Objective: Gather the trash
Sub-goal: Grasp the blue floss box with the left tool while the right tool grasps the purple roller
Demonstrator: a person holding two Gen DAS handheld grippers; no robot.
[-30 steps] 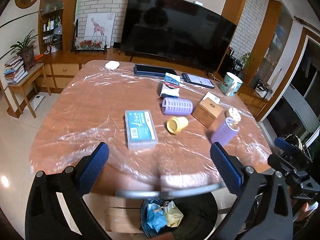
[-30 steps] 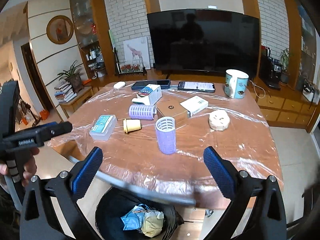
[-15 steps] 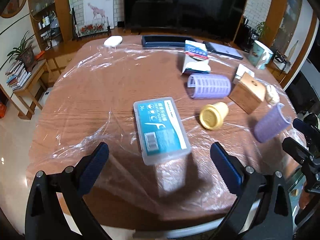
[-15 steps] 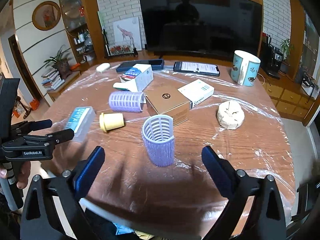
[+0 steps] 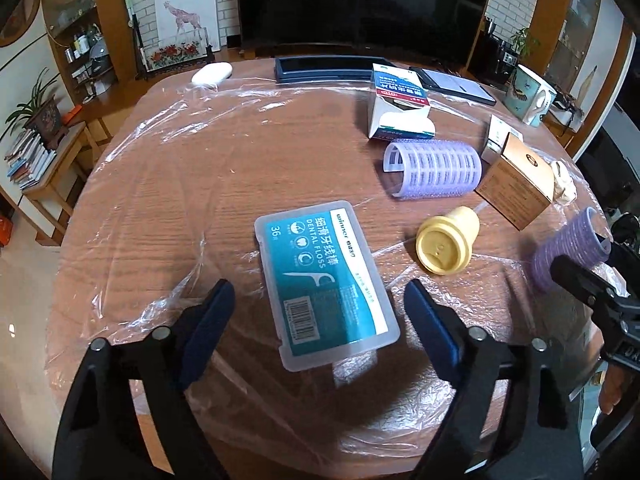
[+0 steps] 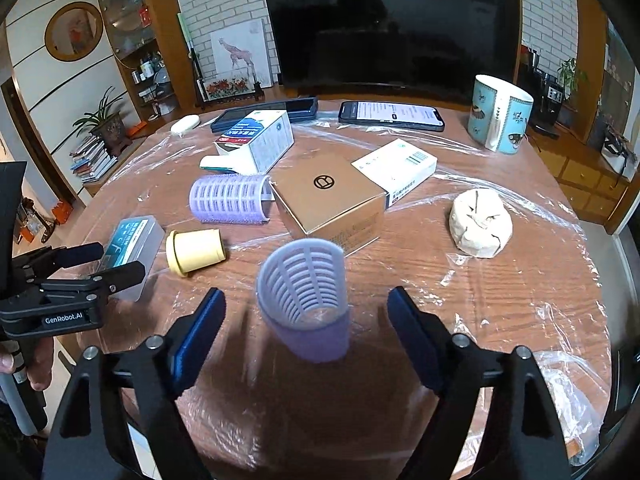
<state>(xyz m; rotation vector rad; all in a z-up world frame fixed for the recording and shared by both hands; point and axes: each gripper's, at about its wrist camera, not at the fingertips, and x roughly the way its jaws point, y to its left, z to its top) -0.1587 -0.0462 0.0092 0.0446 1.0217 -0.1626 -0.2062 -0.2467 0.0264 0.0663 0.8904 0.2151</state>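
My left gripper [image 5: 316,312] is open, its fingers on either side of the near end of a clear dental floss box [image 5: 326,280] with a teal label, lying flat on the plastic-covered wooden table [image 5: 180,168]. My right gripper [image 6: 304,320] is open around an upright purple hair roller [image 6: 304,300]. A yellow cap [image 6: 194,251] lies between the two. A second purple roller [image 6: 230,199] lies on its side. A crumpled white paper ball [image 6: 480,224] sits at the right.
A brown cardboard box [image 6: 328,200], two white cartons [image 6: 394,168] [image 6: 256,140], phones [image 6: 390,114], a white mouse-like object [image 5: 211,73] and a blue mug [image 6: 500,118] stand farther back. A TV is behind the table.
Both grippers have moved forward over the table. The floss box now lies between the left fingers and the upright roller between the right fingers. The bin under the table edge is out of view.
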